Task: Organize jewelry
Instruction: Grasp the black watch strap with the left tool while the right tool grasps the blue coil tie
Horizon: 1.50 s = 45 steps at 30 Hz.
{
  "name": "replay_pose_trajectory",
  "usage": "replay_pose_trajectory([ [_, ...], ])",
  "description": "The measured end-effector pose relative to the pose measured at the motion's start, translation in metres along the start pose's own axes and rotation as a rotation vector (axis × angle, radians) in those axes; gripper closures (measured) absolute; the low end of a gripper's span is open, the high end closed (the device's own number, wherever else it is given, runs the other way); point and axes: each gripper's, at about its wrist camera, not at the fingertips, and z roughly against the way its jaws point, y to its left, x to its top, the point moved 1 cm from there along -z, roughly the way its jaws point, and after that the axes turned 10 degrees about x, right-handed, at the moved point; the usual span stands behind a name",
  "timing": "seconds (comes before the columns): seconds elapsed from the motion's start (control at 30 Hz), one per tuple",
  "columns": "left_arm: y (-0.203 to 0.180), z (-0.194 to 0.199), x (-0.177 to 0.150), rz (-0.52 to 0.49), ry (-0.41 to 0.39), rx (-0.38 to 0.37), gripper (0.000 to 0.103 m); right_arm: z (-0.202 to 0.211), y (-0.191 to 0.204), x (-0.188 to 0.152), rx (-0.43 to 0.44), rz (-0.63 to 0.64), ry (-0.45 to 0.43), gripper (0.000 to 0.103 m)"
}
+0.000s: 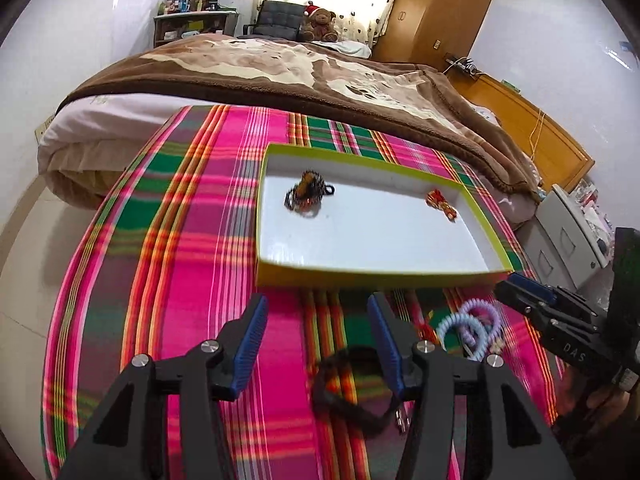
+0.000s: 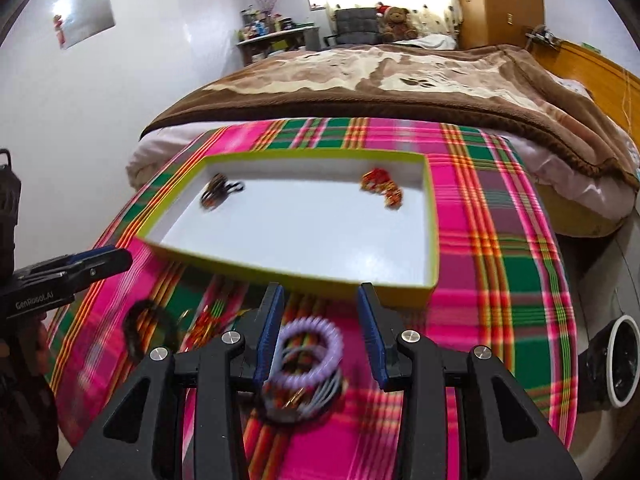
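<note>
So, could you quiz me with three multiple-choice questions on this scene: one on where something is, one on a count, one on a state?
1. Where do the purple coil hair ties lie?
A. inside the tray
B. on the plaid cloth, between the right gripper fingers
C. on the bed

2. How many clusters of items lie in the green-rimmed tray?
A. none
B. two
C. five

3. How is the left gripper?
A. open, holding nothing
B. shut on a black band
C. shut on the tray's rim

Key: 1 B, they lie on the cloth in front of the tray; 2 B, a dark bundle and a red-gold piece; 3 A, its fingers stand wide apart.
</note>
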Motion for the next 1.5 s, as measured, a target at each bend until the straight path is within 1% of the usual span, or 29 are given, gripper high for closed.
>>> replay_pose_trajectory([
  [0.17,0.005,0.004,-0.012,0.025,0.008,-0.013,0.049,-0.005,0.007,-0.012,0.001,0.008,0.033,0.064],
  [0.37,0.014,0.008,-0.029,0.05,0.023,-0.013,0.049,-0.012,0.013,-0.021,0.023,0.014,0.064,0.064],
  [0.43,0.018,0.01,-0.032,0.056,0.023,0.009,0.049,-0.013,0.014,-0.023,0.029,0.013,0.073,0.064],
  [0.47,0.019,0.01,-0.035,0.055,0.023,0.017,0.049,-0.014,0.015,-0.023,0.026,0.016,0.075,0.064],
  [0.6,0.022,0.008,-0.04,0.068,0.046,0.001,0.049,-0.017,0.019,-0.025,0.008,0.027,0.082,0.064],
  [0.67,0.019,0.007,-0.043,0.061,0.053,0.009,0.049,-0.018,0.022,-0.027,-0.004,0.039,0.089,0.064],
  [0.7,0.017,0.007,-0.044,0.058,0.055,0.005,0.049,-0.018,0.024,-0.027,-0.011,0.052,0.092,0.067],
  [0.73,0.016,0.006,-0.045,0.059,0.061,0.002,0.049,-0.019,0.026,-0.028,-0.016,0.067,0.099,0.076],
  [0.77,0.015,0.005,-0.045,0.059,0.065,-0.002,0.049,-0.021,0.029,-0.029,-0.013,0.082,0.116,0.08],
  [0.9,0.008,0.002,-0.047,0.048,0.078,-0.012,0.049,-0.023,0.035,-0.035,-0.036,0.117,0.132,0.082],
  [1.0,0.005,0.0,-0.048,0.05,0.084,-0.014,0.049,-0.022,0.035,-0.036,-0.034,0.109,0.124,0.091],
  [1.03,0.004,-0.001,-0.048,0.054,0.089,-0.015,0.049,-0.022,0.034,-0.036,-0.036,0.104,0.121,0.092],
  [1.13,-0.001,-0.004,-0.049,0.051,0.099,-0.014,0.049,-0.018,0.033,-0.036,-0.039,0.095,0.103,0.093],
  [1.23,-0.006,-0.009,-0.05,0.06,0.119,-0.009,0.049,-0.009,0.032,-0.035,-0.041,0.076,0.058,0.093],
  [1.3,-0.012,-0.008,-0.051,0.041,0.106,0.0,0.049,-0.001,0.03,-0.035,-0.04,0.055,0.029,0.093],
  [1.47,-0.019,-0.01,-0.052,0.02,0.117,0.053,0.049,0.016,0.031,-0.035,-0.034,0.033,-0.026,0.093],
  [1.5,-0.022,-0.01,-0.052,-0.002,0.117,0.074,0.049,0.018,0.032,-0.034,-0.03,0.032,-0.033,0.093],
])
